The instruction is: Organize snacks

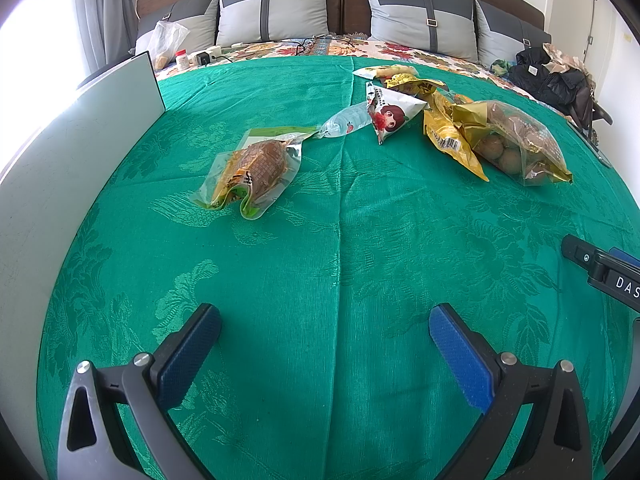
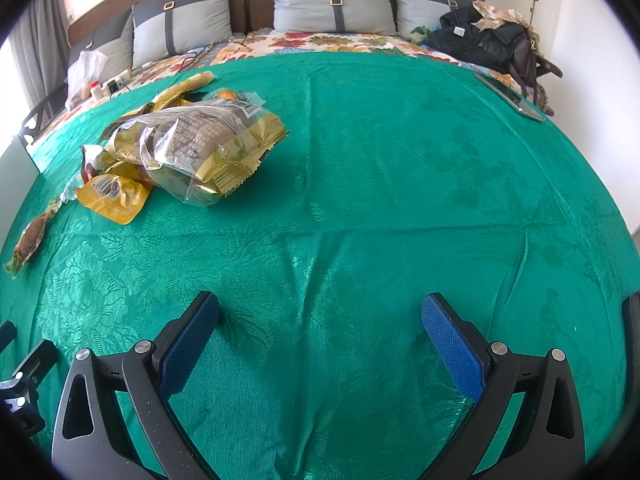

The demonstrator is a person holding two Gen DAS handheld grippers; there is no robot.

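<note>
Several snack packets lie on a green cloth [image 1: 320, 240]. Nearest in the left wrist view is a clear packet with a brown block [image 1: 256, 168]; behind it lie a small clear wrapper [image 1: 344, 122], a white triangular packet with a cartoon face [image 1: 390, 114], a yellow pouch [image 1: 450, 140] and a large gold bag of round cakes [image 1: 516, 142]. My left gripper [image 1: 324, 344] hovers open over bare cloth, well short of them. My right gripper [image 2: 320, 332] is open too, empty, with the gold bag [image 2: 200, 136] and yellow pouch [image 2: 114, 196] far to its upper left.
A white board [image 1: 80, 140] stands along the cloth's left edge. Grey pillows [image 1: 276, 8] line the headboard. Dark clothes [image 2: 480, 36] are piled at the back right, a flat grey device [image 2: 512, 96] lies on the right edge, and a bottle and plastic bag [image 1: 168, 44] sit back left.
</note>
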